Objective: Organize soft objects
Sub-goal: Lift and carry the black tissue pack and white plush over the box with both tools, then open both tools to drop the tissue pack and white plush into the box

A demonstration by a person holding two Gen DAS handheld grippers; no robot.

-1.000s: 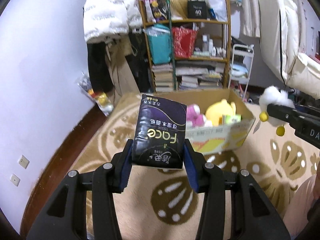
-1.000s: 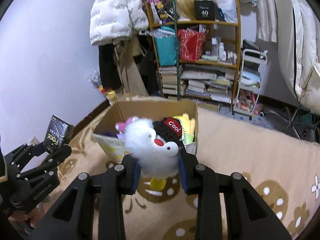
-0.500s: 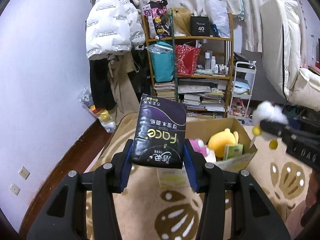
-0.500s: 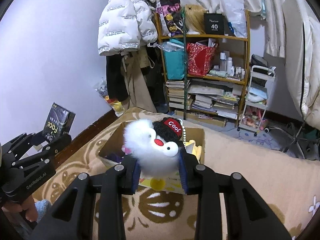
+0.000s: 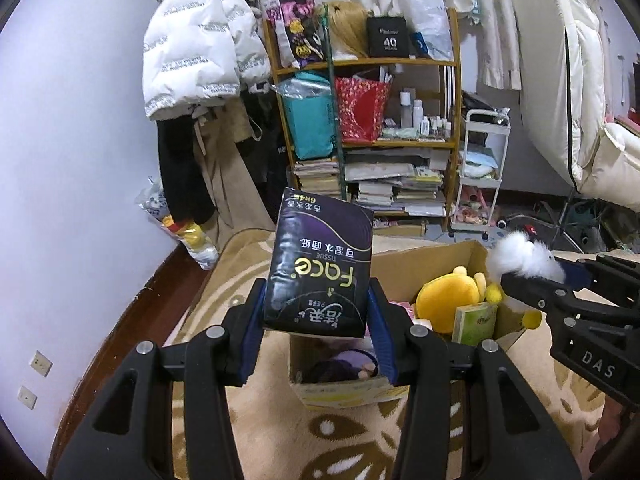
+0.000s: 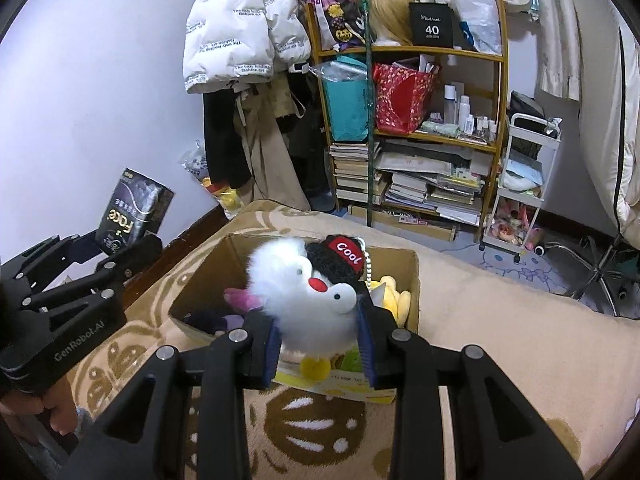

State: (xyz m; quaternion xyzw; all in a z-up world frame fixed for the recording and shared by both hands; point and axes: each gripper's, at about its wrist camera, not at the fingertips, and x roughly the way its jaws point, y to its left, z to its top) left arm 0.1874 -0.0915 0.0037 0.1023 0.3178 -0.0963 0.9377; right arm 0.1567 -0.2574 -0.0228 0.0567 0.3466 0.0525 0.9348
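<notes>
My left gripper is shut on a black and purple tissue pack, held upright in the air in front of an open cardboard box. The right wrist view catches the same tissue pack at the far left. My right gripper is shut on a fluffy white penguin plush with a black cap and a red label, held above the near side of the cardboard box. In the box lie a yellow plush, a green packet and purple soft toys.
The box stands on a beige patterned rug. Behind it are a crowded wooden shelf, hanging coats, a white trolley and a plastic bag of toys by the wall. A hand holds the left gripper.
Both grippers have drawn back from the box with their loads still held. The box sits lower and nearer the centre in both views, and more of the shelf shows above it.
</notes>
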